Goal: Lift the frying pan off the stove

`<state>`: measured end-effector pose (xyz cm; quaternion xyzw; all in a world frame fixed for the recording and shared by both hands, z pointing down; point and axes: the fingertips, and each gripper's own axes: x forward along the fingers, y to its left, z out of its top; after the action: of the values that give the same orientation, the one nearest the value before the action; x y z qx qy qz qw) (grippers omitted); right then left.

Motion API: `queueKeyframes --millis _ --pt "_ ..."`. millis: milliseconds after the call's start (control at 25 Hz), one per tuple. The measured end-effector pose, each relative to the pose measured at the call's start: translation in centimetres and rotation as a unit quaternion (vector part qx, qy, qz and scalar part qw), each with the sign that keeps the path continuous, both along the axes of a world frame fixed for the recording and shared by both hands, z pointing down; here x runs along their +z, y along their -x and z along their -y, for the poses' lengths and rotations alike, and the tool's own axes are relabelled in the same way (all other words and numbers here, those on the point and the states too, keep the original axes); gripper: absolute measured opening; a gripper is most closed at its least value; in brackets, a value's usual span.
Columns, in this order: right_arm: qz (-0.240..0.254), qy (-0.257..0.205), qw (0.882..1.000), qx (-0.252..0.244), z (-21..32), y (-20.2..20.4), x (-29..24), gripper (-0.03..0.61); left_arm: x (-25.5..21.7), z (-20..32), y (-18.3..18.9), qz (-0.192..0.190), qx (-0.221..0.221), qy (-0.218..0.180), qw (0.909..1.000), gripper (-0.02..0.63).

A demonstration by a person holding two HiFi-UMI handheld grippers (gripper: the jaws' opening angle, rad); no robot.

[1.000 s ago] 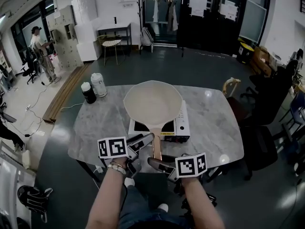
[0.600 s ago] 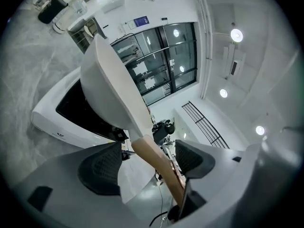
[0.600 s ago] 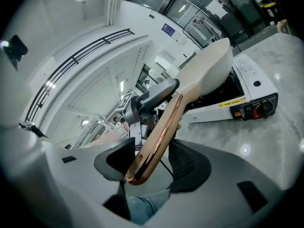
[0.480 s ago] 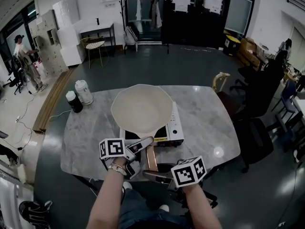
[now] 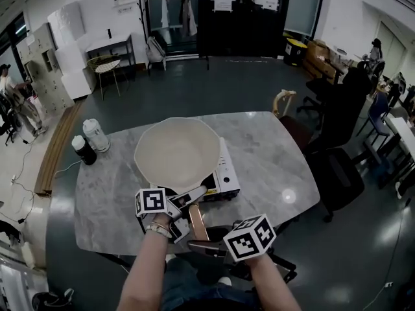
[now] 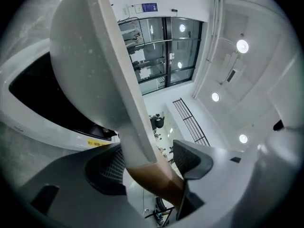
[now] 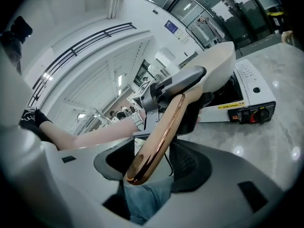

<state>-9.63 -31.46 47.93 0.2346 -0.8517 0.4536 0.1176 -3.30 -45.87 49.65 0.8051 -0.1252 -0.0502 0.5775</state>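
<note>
- We hold tongs in each hand, over the near edge of a grey marble bench.
- The left tongs are closed on the handle of the pan. They grip it where the copper grip meets the pale stem. The handle runs slantwise between the two meshed pads.
- The right tongs sit just behind the left tongs, nearer to us. Their jaws stand wide apart. The rounded copper end of the handle lies between them, with a clear gap at the right pad, so they have no hold on it.
- The pan is wide, shallow and cream-coloured. It lies straight beyond the left tongs, over the stove, and looks tipped. We cannot tell whether its base touches the burner.
- The stove is a white single-burner unit with a black top. It stands on the bench just beyond both tongs, and a knob on its front faces us.
- Well to the left of the left tongs, near the far corner of the bench, a dark cup and a white jar stand side by side.
- Beyond the right tongs and to their right, a chair with a curved wooden back stands at the far edge of the bench.
</note>
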Motion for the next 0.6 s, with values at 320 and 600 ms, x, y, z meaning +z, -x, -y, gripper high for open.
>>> queueKeyframes --millis 320,600 --pt "-0.009 -0.006 1.000 -0.001 -0.3 0.0 0.5 0.244 0.2 0.2 -0.1 0.000 -0.025 0.015 0.9996 0.241" --pt "-0.002 -0.028 1.000 -0.002 0.1 -0.2 -0.4 0.241 -1.2 0.7 0.5 -0.005 -0.041 -0.003 0.9992 0.241"
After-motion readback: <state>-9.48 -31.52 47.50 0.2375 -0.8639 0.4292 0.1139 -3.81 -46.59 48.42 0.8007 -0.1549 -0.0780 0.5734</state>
